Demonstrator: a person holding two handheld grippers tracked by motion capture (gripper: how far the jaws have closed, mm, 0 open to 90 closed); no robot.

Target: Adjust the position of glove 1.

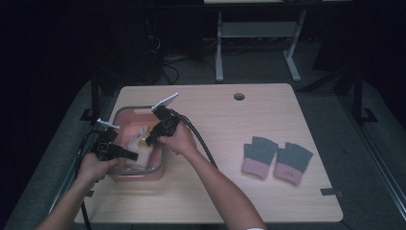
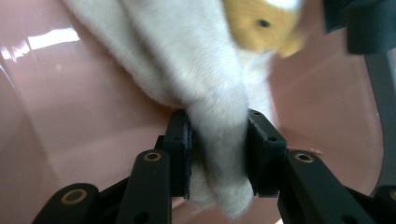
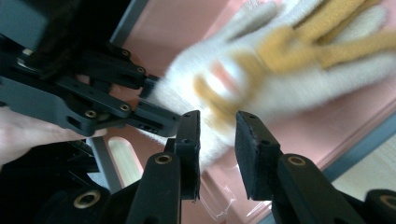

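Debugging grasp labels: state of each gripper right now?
Left gripper: shut on the white plush toy in the pink bin.
Right gripper: open, plush toy between jaws, not clamped.

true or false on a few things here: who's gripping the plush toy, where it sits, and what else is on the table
1. The left gripper is clamped on a white part of the plush toy. True.
2. The plush toy lies in a blue bin. False: the bin is pink with a grey rim.
3. The right gripper presses hard on the toy. False: its jaws stand apart at the toy, with a gap showing.
4. Two grey and pink gloves lie on the table to the right of the bin. True.
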